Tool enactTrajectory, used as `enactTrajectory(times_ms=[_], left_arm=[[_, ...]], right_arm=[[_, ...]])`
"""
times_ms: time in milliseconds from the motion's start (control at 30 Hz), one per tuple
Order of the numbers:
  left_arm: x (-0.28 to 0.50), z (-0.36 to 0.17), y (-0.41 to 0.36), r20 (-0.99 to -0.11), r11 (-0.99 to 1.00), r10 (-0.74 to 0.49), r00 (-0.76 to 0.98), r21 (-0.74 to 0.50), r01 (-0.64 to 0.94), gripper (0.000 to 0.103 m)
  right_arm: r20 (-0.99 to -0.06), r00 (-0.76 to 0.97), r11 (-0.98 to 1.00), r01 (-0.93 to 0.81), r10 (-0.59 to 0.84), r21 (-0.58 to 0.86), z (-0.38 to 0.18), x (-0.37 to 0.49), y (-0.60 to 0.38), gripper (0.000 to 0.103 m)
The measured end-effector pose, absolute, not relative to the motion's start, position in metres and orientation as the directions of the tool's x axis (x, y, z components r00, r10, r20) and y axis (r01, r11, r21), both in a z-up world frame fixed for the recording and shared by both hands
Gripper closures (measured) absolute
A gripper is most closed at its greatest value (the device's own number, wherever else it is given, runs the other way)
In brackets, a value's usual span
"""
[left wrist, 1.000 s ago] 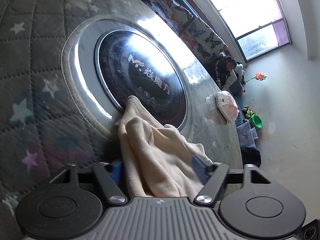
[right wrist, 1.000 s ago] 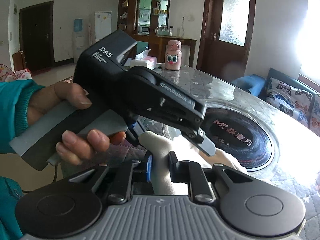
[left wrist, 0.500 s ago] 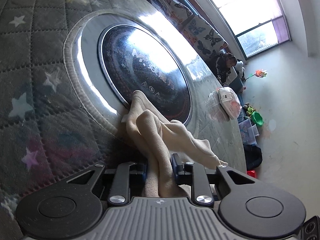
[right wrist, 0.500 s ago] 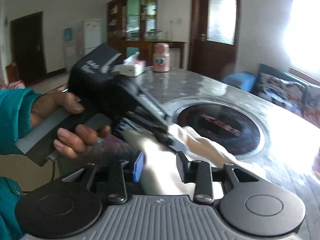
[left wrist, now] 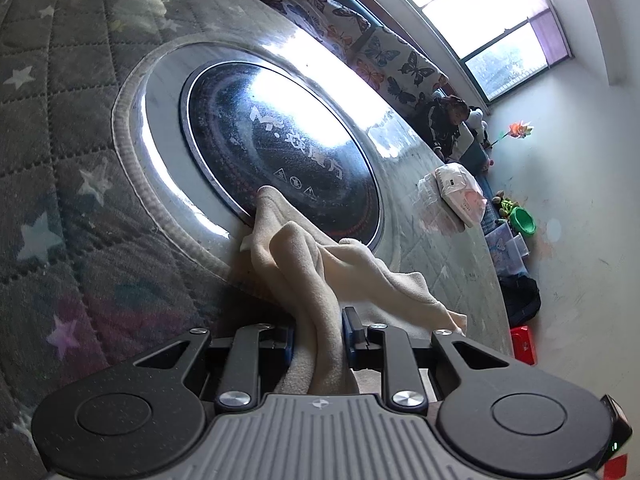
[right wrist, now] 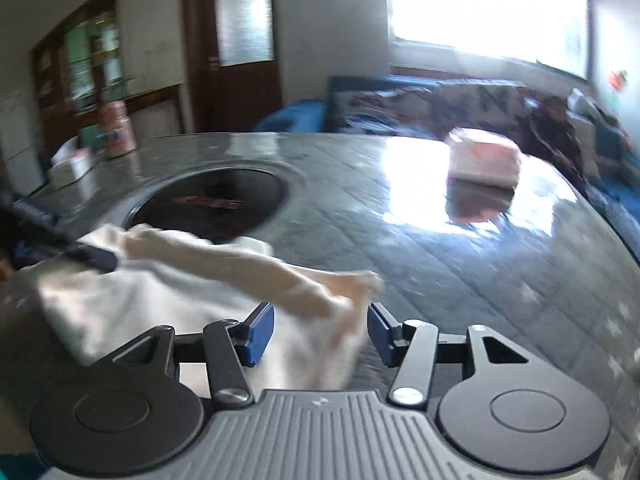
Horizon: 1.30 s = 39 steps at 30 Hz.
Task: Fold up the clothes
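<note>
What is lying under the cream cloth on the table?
The cream cloth lies over the quilted table cover, and its far tip overlaps the rim of the black round cooktop. Whatever is beneath its bunched middle is covered. The left gripper clamps its near end.

Black round plate (left wrist: 280,152) ahead of left jaws: white letter "M" with dot, then Chinese signs, too smeared to read. Below them three small white warning signs, triangle, circle, triangle. Right view blurred: only reddish smear on same plate (right wrist: 208,200), cannot read. No other words readable.
</note>
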<state>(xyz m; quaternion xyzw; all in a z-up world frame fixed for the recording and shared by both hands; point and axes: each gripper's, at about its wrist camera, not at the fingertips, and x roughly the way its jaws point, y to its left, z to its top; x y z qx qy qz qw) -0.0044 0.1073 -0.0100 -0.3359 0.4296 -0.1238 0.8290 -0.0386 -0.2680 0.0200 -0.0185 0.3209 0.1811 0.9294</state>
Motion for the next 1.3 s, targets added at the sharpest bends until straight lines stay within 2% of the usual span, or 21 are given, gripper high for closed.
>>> enactTrajectory(times_ms=[233,267,300,400,500,867,1300], left_arm=[[-0.005,-0.009,0.102,-0.638,0.769,-0.477,0.605,-0.636,-0.065,0.079],[-0.004,-0.008,0.101,-0.64,0.774,-0.473,0.605,-0.63,-0.062,0.079],[-0.004,-0.008,0.1,-0.643,0.779,-0.47,0.605,-0.624,-0.058,0.079],[-0.003,-0.006,0.097,-0.65,0.794,-0.46,0.605,-0.606,-0.048,0.079],[-0.003,-0.004,0.094,-0.657,0.809,-0.449,0.605,-0.586,-0.036,0.083],[0.01,0.031,0.068,-0.606,0.822,-0.496,0.622,-0.558,0.111,0.086],[0.066,0.064,-0.011,-0.588,0.818,-0.547,0.595,-0.527,0.231,0.086]], right_arm=[[-0.603,0.71,0.928,-0.332,0.364,0.169,0.01,-0.033,-0.271,0.051],[-0.602,0.708,0.926,-0.331,0.37,0.181,0.009,-0.032,-0.271,0.056],[-0.6,0.705,0.924,-0.33,0.377,0.192,0.008,-0.031,-0.271,0.066],[-0.595,0.698,0.917,-0.328,0.397,0.227,0.005,-0.03,-0.27,0.081],[-0.581,0.705,0.913,-0.33,0.408,0.24,0.009,-0.031,-0.269,0.088],[-0.524,0.759,0.922,-0.334,0.387,0.197,0.045,-0.041,-0.281,0.09],[-0.481,0.843,0.97,-0.225,0.241,0.091,0.085,-0.024,-0.333,0.09]])
